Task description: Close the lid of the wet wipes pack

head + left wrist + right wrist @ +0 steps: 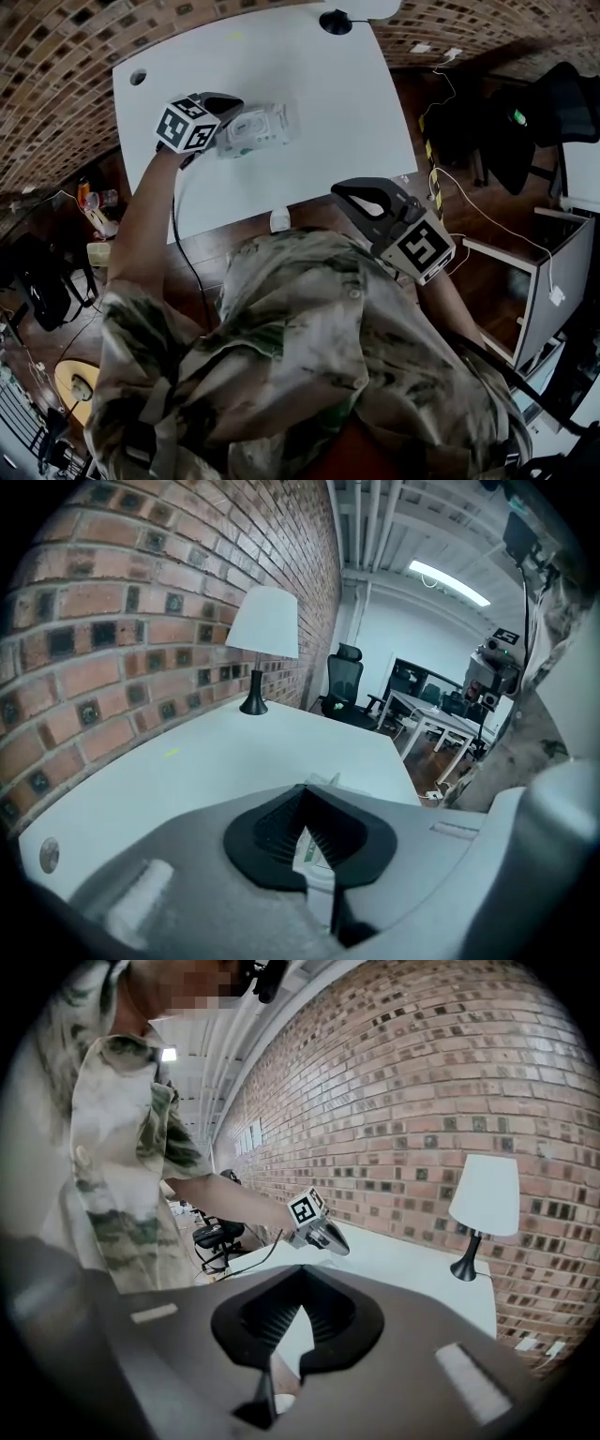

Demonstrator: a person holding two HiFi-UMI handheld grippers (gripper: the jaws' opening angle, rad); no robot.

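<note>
left claw [228, 111], pressed together, sits on the pack [272, 129]; lid [248, 123] looks down, snap unclear; right claw [341, 193] closed, empty.

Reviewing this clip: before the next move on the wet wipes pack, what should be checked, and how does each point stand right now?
1. Wet wipes pack lies flat on the white table: ok.
2. Left gripper is at the pack, jaws together, pack showing beneath them: ok.
3. Lid shut flush: cannot tell; it is small in the head view and partly covered by the gripper.
4. Right gripper is off the pack, held near the person's body, jaws together on nothing: ok.
5. Lamp stands well away from the pack: ok.
</note>
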